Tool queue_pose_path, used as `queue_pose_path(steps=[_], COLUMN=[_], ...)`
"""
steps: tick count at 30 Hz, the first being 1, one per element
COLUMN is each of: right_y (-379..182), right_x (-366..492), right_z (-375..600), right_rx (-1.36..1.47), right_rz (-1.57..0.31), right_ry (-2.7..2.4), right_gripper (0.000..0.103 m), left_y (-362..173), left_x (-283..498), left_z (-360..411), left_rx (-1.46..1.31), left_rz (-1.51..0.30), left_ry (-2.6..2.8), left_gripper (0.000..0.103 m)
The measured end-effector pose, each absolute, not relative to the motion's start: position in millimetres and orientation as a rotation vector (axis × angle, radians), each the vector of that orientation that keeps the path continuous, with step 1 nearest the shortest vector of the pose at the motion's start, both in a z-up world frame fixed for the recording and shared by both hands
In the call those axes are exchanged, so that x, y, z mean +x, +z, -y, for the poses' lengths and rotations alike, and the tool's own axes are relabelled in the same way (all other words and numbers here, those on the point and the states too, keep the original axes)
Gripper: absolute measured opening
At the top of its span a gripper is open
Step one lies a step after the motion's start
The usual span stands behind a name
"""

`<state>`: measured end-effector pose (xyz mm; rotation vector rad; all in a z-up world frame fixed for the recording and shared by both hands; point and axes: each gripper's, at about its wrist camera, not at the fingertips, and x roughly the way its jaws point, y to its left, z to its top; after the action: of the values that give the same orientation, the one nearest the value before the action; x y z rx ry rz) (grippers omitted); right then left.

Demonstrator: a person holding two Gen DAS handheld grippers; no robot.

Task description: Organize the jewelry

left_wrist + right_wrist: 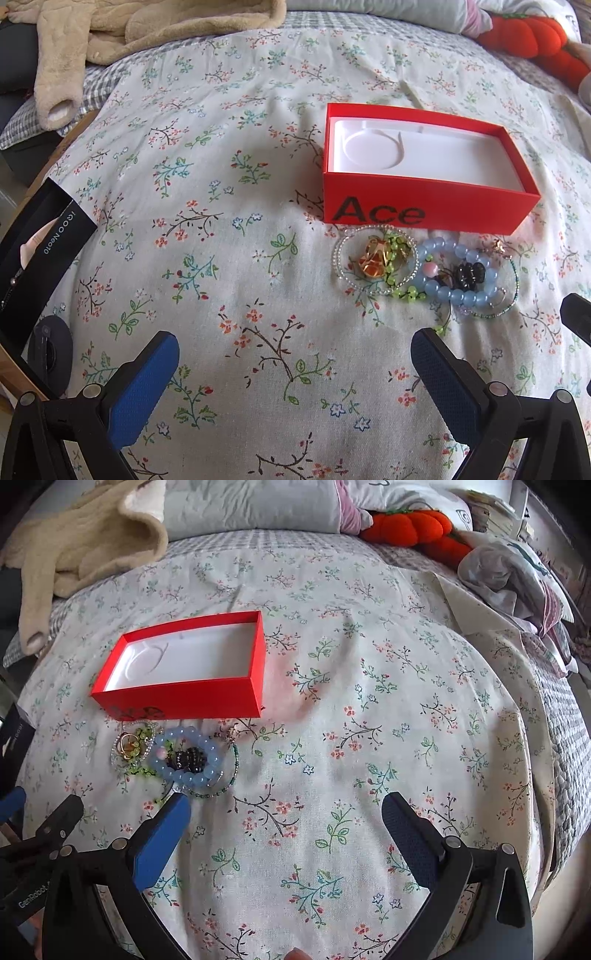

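Observation:
A red box [424, 210] [184, 701] with a white insert lies open on the floral bedspread. Just in front of it sits a pile of jewelry: a clear bead ring around a gold piece [375, 260] [127, 746], a pale blue bead bracelet [452, 288] [190, 773] around a black beaded piece [469, 275] [188, 758], green beads [408, 293] and a thin green chain [231, 779]. My left gripper [295, 356] hovers open, short of the pile and to its left. My right gripper [286, 818] is open, to the right of the pile, its left fingertip [177, 808] close to the chain.
A black box [44, 251] lies at the bedspread's left edge. A beige fleece garment [110, 37] [74, 542] and an orange plush toy [535, 33] [410, 526] lie at the back. Crumpled bedding [517, 579] is at the right. The other gripper [48, 834] shows at the left.

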<state>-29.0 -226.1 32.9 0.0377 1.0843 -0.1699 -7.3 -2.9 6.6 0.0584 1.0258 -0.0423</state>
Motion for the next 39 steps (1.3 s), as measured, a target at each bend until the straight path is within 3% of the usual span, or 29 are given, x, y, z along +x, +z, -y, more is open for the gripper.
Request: queue_pose_path(steps=[39], right_y=[30.3], right_x=[-29.0], right_z=[225.5], right_rx=[0.043], right_rz=[-1.101], right_ry=[-0.174], right_gripper=[0.103], left_y=[9.4], left_x=[-10.2], left_z=[6.7], left_rx=[0.065], left_rz=[-1.019], left_ry=[-0.043], left_gripper=[0.103])
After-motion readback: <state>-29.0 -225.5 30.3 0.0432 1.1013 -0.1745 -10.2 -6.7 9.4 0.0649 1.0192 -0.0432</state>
